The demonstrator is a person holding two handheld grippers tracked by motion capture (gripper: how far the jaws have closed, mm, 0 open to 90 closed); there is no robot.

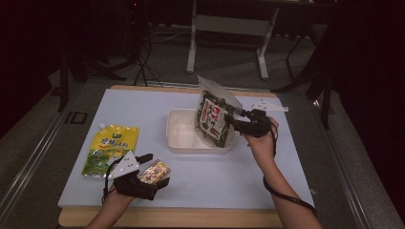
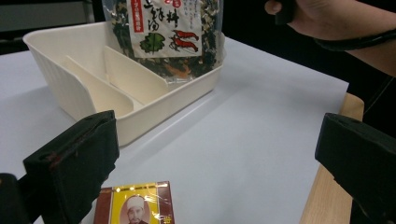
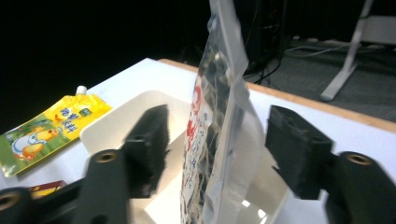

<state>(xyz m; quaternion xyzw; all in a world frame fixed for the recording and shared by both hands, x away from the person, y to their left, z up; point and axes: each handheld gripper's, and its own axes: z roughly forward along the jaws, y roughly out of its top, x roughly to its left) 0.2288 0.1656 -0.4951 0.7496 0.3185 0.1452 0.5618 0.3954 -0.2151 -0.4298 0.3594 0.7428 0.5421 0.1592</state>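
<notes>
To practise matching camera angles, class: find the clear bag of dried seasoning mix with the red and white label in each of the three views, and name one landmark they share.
High view: the seasoning bag stands right of centre, in the tray's right end.
Left gripper view: the bag stands at top centre, at the tray's far end.
Right gripper view: the bag stands edge-on at centre, between the black jaws.
Shared landmark: the white divided tray.

We see our two black grippers, the left gripper (image 1: 152, 168) and the right gripper (image 1: 237, 117), each topped by a grey triangular plate; black cables loop around our bare forearms.
</notes>
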